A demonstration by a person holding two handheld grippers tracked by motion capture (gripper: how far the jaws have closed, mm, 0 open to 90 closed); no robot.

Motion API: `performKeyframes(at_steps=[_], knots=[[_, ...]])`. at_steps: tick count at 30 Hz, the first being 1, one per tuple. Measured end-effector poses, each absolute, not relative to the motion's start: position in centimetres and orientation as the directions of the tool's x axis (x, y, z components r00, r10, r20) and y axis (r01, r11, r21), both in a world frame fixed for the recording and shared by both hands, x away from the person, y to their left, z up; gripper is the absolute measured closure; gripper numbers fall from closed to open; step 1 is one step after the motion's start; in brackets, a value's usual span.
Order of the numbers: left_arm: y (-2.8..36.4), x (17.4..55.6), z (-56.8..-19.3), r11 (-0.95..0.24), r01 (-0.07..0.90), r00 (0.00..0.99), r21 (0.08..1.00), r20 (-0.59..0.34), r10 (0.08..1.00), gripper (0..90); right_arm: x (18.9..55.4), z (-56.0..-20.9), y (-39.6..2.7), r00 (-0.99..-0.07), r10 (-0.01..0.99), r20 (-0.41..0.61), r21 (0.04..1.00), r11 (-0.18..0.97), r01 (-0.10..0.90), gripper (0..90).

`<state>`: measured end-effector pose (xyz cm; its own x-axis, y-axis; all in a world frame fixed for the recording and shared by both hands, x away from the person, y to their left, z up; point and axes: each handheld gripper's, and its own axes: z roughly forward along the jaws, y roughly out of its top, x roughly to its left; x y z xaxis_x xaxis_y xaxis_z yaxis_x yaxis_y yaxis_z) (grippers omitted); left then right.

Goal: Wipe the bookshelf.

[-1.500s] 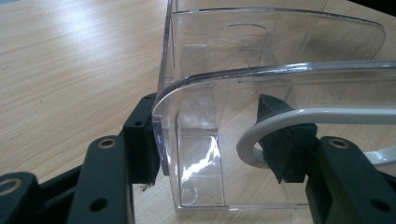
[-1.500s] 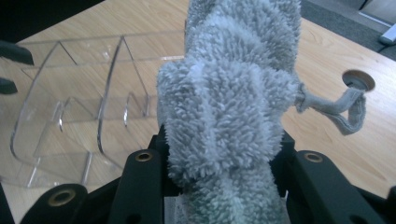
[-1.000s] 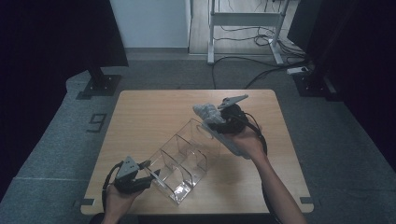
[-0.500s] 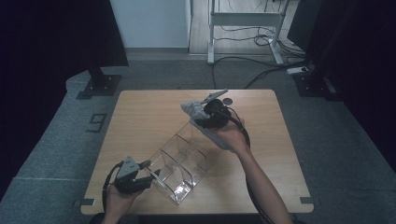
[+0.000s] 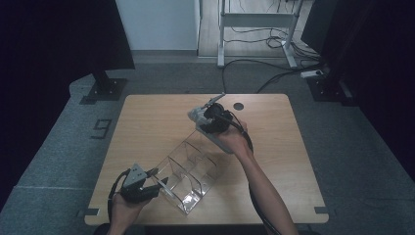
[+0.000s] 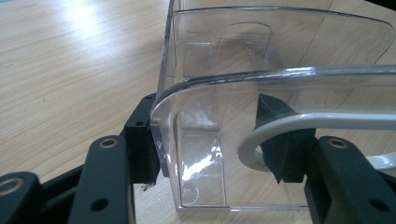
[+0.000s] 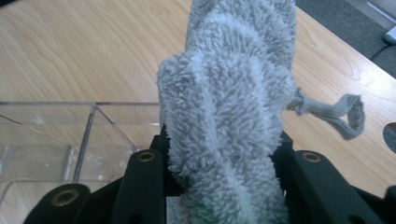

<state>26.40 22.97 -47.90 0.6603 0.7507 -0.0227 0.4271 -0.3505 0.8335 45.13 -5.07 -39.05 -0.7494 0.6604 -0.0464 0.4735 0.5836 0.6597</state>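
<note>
On table (image 5: 147, 122), L gripper (image 5: 155, 184) jaws clamp clear organizer (image 5: 188, 169) wall, R gripper (image 5: 208, 117) jaws pinch grey cloth (image 7: 229, 112); no legible labels.

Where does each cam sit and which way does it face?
High view: fixed above the person's side, looking forward and down on the table; both forearms, left gripper and right gripper show.
Left gripper view: rides the left gripper, looking along its jaws clamped on the clear organizer wall.
Right gripper view: rides the right gripper, looking along its jaws holding the grey cloth.
Shared: all three see the organizer and tabletop.
</note>
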Motion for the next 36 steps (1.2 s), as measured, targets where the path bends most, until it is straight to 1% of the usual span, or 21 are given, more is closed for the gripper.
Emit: performKeyframes(at_steps=[3, 11, 26, 36], knots=[[22.9, 26.4, -47.9, -0.35, 0.431, 0.654, 0.832, -0.02, 0.757, 45.5, 45.0, -39.1, -4.9, -0.752, 0.655, -0.068, 0.652, 0.6, 0.464, 61.6], [22.9, 26.4, -47.9, -0.349, 0.432, 0.655, 0.832, -0.023, 0.755, 46.0, 44.7, -39.0, -5.4, -0.759, 0.647, -0.074, 0.658, 0.604, 0.45, 59.2], [22.8, 26.4, -47.9, -0.35, 0.434, 0.655, 0.83, -0.024, 0.755, 47.3, 42.2, -38.9, -7.2, -0.764, 0.637, -0.102, 0.653, 0.622, 0.432, 56.5], [22.7, 26.4, -47.9, -0.346, 0.439, 0.649, 0.829, -0.025, 0.761, 47.5, 40.5, -39.1, -9.6, -0.763, 0.643, -0.072, 0.672, 0.597, 0.439, 56.4]])
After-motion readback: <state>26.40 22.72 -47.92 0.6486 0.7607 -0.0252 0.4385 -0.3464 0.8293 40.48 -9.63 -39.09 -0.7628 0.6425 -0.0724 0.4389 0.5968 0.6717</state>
